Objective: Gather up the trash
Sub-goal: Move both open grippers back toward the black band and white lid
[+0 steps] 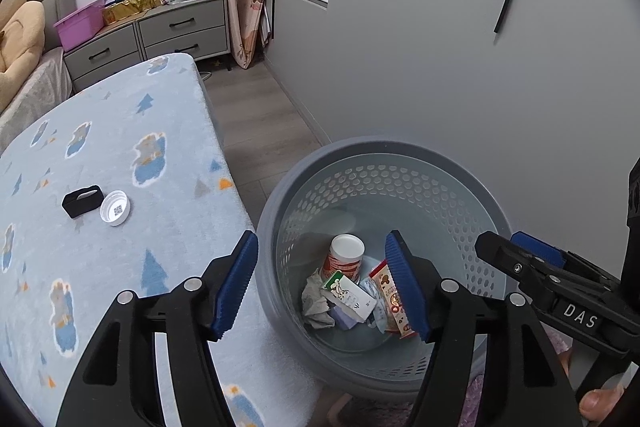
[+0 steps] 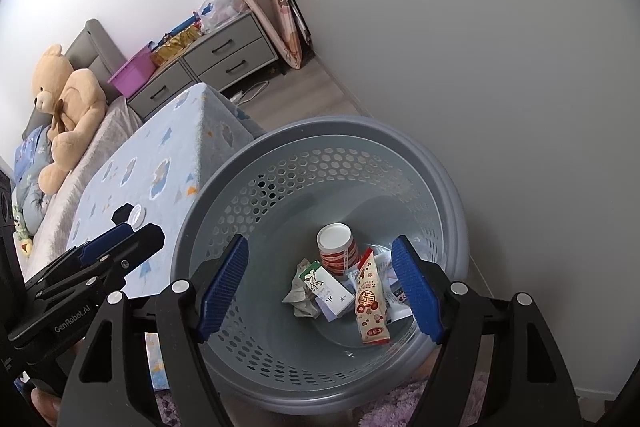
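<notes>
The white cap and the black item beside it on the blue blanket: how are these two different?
The white cap is round and lies open side up, with a printed code inside. The black item is dark, boxier and longer. The two lie close together on the blue blanket, outside the bin.

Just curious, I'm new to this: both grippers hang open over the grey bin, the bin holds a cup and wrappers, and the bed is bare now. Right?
Nearly. The bed is not bare: a white lid and a small black box lie on it, plain in the left wrist view. The rest holds.
</notes>
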{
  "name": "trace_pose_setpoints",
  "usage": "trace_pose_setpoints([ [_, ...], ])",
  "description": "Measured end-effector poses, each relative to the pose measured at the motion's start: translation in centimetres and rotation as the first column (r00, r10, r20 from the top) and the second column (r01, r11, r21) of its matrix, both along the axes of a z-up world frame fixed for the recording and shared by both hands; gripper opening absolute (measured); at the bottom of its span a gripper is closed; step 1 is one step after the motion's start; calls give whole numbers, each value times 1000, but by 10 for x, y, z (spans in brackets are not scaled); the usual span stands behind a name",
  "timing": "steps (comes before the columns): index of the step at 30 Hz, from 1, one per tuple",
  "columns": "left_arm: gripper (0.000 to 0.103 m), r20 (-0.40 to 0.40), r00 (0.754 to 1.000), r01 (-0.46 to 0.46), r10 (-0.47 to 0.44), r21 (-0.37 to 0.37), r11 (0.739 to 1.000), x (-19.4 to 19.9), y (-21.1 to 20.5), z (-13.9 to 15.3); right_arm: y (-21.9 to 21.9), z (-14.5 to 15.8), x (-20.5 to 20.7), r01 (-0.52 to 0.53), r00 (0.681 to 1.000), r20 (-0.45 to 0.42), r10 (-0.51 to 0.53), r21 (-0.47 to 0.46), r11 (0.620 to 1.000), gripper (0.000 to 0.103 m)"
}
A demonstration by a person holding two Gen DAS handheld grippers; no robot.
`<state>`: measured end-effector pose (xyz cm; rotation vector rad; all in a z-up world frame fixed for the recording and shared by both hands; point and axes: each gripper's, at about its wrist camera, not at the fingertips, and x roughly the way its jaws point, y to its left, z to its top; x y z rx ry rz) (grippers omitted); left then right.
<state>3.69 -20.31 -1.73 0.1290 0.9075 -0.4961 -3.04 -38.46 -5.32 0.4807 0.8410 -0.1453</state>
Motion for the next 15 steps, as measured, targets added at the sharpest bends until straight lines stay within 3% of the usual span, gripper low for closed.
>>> trace_pose_setpoints([
  [15, 64, 15, 999, -34, 34, -34, 999, -5, 30, 12, 24, 13, -1, -27, 999, 17, 28, -24, 999, 78],
])
